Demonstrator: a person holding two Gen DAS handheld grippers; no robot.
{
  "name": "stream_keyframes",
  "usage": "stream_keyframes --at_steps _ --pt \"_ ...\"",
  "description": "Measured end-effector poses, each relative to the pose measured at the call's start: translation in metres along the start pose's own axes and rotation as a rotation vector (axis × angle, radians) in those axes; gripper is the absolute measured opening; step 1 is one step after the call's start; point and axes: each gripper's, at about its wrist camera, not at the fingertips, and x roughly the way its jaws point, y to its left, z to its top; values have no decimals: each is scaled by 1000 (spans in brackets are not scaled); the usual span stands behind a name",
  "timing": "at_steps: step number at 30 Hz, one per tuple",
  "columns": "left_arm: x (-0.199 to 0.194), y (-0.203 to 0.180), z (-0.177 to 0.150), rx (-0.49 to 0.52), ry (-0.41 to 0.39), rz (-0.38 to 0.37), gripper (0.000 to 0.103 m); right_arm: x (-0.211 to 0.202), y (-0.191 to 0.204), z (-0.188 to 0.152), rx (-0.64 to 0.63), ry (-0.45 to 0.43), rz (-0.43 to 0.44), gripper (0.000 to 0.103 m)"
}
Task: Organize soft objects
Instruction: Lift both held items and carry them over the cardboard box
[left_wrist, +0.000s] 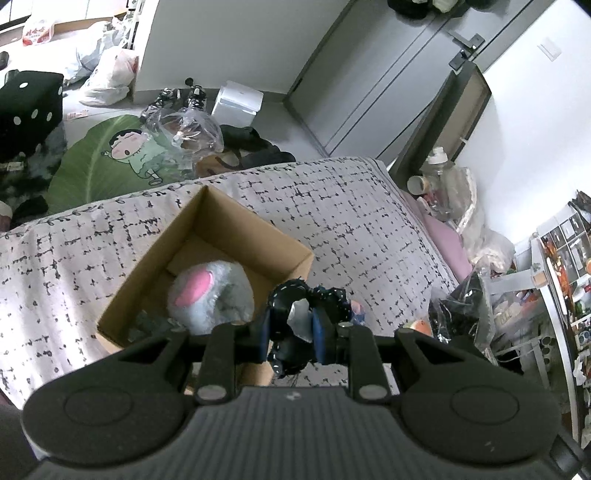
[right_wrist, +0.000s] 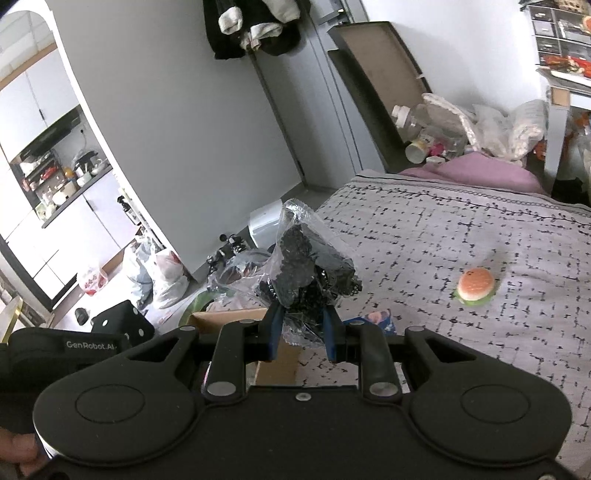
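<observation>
From the left wrist view, my left gripper (left_wrist: 293, 328) has its jaws clamped on a dark bundle wrapped in clear plastic, the bag of black stuff (left_wrist: 291, 317). It hangs just beside the near right corner of the cardboard box (left_wrist: 236, 221), which sits on the patterned bedspread (left_wrist: 351, 206). Inside the box lies a grey plush toy (left_wrist: 214, 295) with a pink patch, against the near wall. A small colourful item lies on the bedspread just past the bag; I can't tell what it is.

From the right wrist view, my right gripper (right_wrist: 301, 328) is also closed on a bag of black stuff (right_wrist: 303, 277), pinching it low so most of it stands up above the fingers. Whether both grippers hold one bag or two, I can't say. The corner of the box shows just below. A toy burger (right_wrist: 475, 286) rests on the bedspread, well apart, toward its right edge.

I judge the bag light and soft, with crinkly, slippery film. A pinch on loose film could slide, so I'd hold through the bulk of the contents. The burger looks squashy; take it across its middle.
</observation>
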Motion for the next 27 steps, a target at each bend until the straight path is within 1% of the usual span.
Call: stream_keyframes --at_steps 10,14,21,27 --pt "6 25 24 -13 -1 -4 22 24 29 -5 -16 58 29 23" --pt "12 36 32 -24 7 -12 22 39 42 -10 -31 96 37 23" --pt "29 57 47 -43 30 -4 22 67 62 -13 -37 136 48 23" --pt "49 63 58 -41 54 6 22 88 73 -18 -38 178 45 23"
